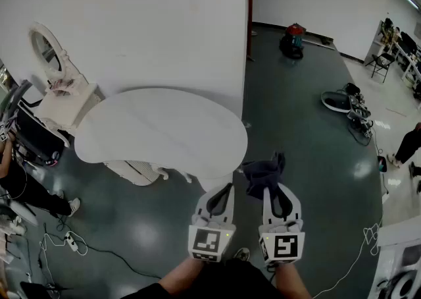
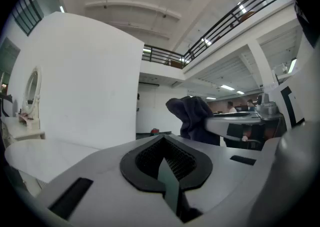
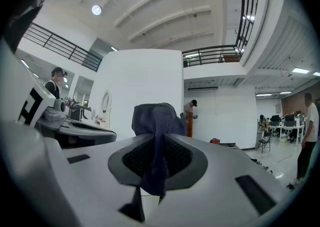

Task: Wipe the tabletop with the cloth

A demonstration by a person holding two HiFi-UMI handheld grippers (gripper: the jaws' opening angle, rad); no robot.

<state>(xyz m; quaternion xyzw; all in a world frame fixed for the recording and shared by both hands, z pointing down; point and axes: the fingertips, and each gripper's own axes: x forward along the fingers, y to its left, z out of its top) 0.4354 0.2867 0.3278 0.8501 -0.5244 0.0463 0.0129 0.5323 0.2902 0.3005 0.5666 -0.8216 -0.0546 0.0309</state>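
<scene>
Your right gripper has its jaws shut on a thin fold of the dark cloth. Most of the cloth bunches loose beyond the tips, hanging over the floor just off the near edge of the white table and not touching it. With so little fabric pinched, the cloth may drag out once you press and sweep. If you come in flat, the hard jaw tips could rub the top instead of the cloth.

Your left gripper is shut on nothing. Both grippers sit side by side close to your body, pointing forward toward the table and short of its edge.
</scene>
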